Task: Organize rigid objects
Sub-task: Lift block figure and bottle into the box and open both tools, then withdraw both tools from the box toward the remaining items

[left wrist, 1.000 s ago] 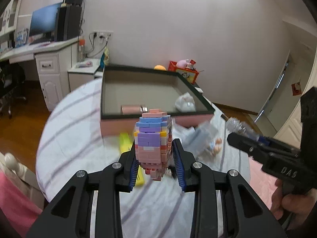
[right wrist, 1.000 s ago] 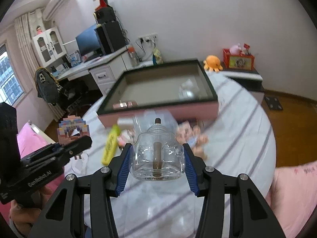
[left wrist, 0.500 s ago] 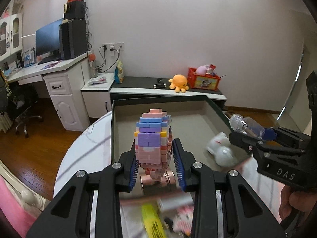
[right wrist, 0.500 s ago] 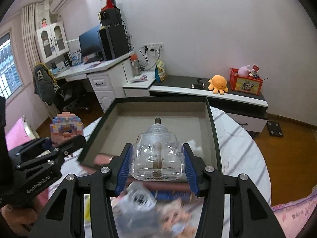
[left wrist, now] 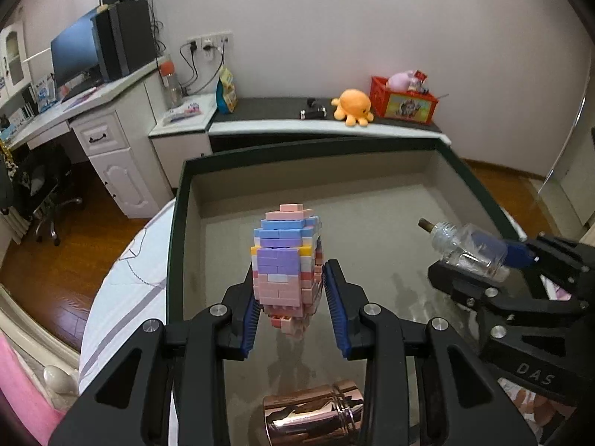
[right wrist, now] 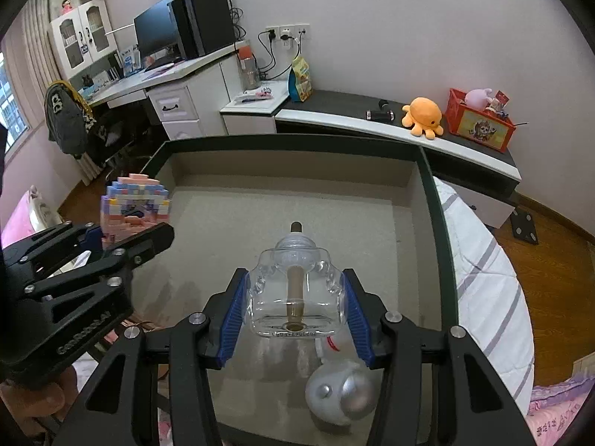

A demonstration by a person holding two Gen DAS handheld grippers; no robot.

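Observation:
My left gripper (left wrist: 293, 301) is shut on a pastel brick figure (left wrist: 284, 260) and holds it above the floor of the open box (left wrist: 178, 200). It also shows at the left of the right wrist view (right wrist: 135, 208). My right gripper (right wrist: 295, 308) is shut on a clear glass bottle (right wrist: 295, 290) with a brown stem, held over the box (right wrist: 431, 200). The bottle shows at the right of the left wrist view (left wrist: 470, 249). A rose-gold cylinder (left wrist: 312, 414) lies in the box under my left gripper. A white and silver round object (right wrist: 340, 392) lies in the box below my right gripper.
The box sits on a round table with a striped white cloth (right wrist: 483, 278). Behind it stand a low shelf with an orange octopus plush (right wrist: 424, 115) and a red crate (right wrist: 481, 122), and a white desk (left wrist: 104, 126) with a monitor. Wooden floor surrounds the table.
Both grippers have moved forward from above the cloth to over the box interior, each still holding its object. The loose items on the cloth have dropped out of view.

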